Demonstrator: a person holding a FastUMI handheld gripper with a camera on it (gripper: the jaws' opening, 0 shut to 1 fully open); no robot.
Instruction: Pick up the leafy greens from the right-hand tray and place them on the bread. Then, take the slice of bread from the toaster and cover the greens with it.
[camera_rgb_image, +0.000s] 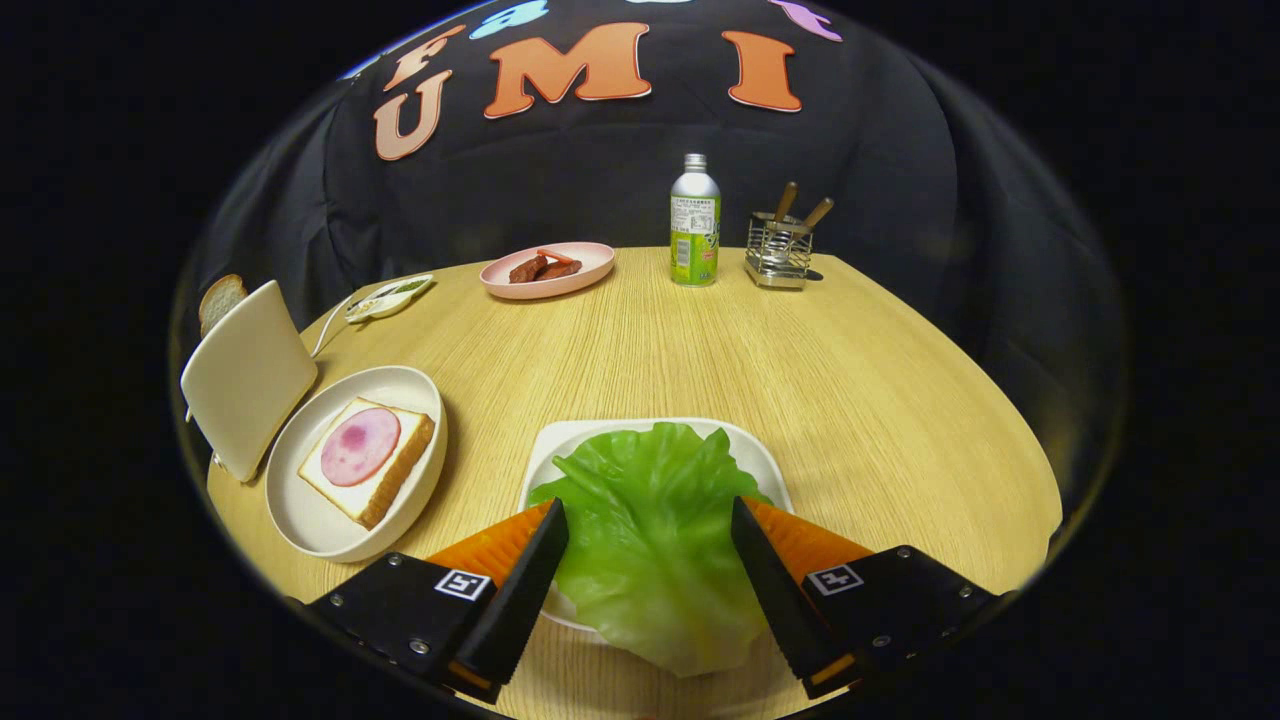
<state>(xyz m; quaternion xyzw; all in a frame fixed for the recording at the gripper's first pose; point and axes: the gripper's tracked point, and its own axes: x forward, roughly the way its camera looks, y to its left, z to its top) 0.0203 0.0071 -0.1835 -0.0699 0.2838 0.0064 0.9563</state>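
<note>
A green lettuce leaf (650, 530) lies on a white tray (760, 455) directly under my gripper (648, 515). My fingers stand wide apart on either side of the leaf, open, with the leaf between them; I cannot tell whether they touch it. To the left, a slice of bread with a round pink ham slice on it (365, 455) rests in a white round plate (315, 520). Beyond that plate stands a cream toaster (245, 375) with a bread slice (220, 298) sticking out of its top.
At the table's far side are a pink plate with sausages (548, 268), a green-labelled bottle (695, 235) and a wire holder with utensils (780, 250). A small white dish (390, 295) lies behind the toaster. Bare wooden tabletop (850, 380) spreads to the right.
</note>
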